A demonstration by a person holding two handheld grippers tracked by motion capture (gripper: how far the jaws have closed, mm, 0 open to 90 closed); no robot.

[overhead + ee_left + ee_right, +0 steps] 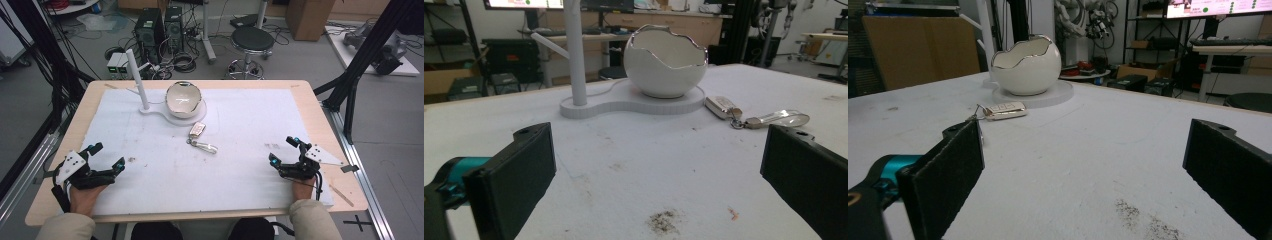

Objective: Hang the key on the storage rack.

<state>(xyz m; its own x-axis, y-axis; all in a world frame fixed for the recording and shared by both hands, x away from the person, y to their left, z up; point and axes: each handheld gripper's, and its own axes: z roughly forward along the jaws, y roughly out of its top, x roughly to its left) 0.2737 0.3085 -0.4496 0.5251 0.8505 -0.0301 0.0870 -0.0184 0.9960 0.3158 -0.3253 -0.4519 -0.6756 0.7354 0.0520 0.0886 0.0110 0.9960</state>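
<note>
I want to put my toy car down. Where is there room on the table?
The wide white patch between the two grippers, left and right, and the key fob is bare. The right side past the fob is free too. It is crowded at the back by the bowl and post.

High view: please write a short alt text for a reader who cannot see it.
Two hand-held grippers, left gripper and right gripper, rest open near the front edge of a white-covered table. Farther back a car key with a strap lies beside a white egg-shaped bowl on a stand.

Key fob (197, 129) before bowl (183, 99)
</note>
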